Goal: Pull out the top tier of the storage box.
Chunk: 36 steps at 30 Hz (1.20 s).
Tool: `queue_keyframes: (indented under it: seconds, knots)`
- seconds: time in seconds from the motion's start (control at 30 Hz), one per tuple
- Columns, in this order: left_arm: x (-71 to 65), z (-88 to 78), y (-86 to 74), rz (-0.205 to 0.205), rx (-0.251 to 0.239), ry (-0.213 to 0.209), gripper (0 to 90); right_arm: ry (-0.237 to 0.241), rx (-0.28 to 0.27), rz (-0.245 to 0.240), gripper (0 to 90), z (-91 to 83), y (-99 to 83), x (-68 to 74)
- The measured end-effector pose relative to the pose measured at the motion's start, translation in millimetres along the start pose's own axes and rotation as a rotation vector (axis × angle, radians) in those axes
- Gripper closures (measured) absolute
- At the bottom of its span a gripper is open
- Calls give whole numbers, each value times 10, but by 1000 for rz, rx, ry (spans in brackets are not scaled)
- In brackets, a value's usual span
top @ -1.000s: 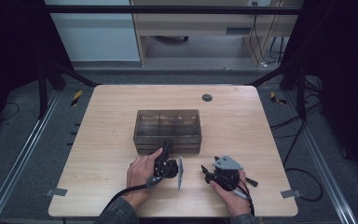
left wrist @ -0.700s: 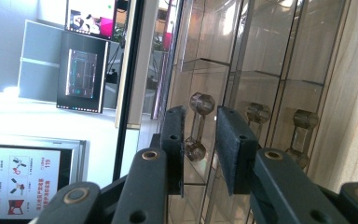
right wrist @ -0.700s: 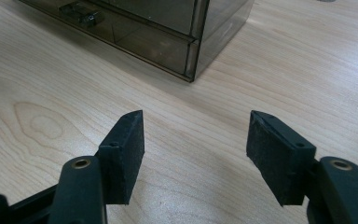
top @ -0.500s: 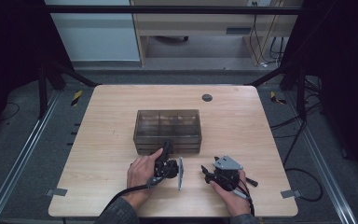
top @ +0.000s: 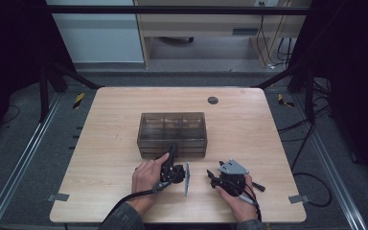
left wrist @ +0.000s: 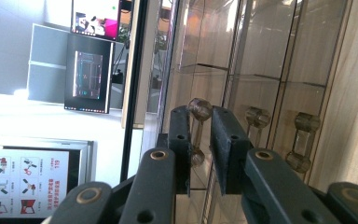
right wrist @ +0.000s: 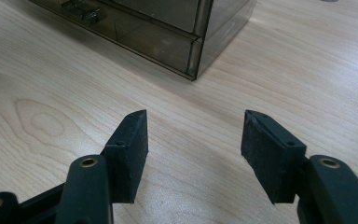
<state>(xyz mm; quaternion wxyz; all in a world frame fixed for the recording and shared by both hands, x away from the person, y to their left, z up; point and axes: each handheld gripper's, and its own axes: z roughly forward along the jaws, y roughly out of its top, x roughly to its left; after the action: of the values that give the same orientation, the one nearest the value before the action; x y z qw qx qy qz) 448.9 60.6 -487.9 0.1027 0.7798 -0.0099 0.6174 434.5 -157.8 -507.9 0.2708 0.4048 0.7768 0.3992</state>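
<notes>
A smoky clear drawer box stands mid-table. My left gripper, turned on its side, reaches its front face. In the left gripper view, the left gripper has a clear dumbbell-shaped drawer handle between its pads. The jaws have just been closing, and the pads look to be touching the handle. My right gripper rests low over the table to the right of the left hand. It points left and is open, with bare wood between the jaws of the right gripper. A corner of the box lies ahead.
Two more clear handles sit on the drawers beside the gripped one. A small black round disc lies near the table's far edge. The wooden table has dark floor and metal rails around it.
</notes>
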Motion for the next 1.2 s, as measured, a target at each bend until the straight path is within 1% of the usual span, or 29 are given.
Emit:
queue_keyframes:
  seconds: [0.13,0.33,1.2]
  knots:
    - [-7,2,7,9,1,5,794,2,0,0,412,1,1,1]
    - [-3,3,13,6,10,4,796,-1,1,-4,414,2,1,0]
    - [-14,7,15,3,8,12,798,2,4,-10,418,4,1,10]
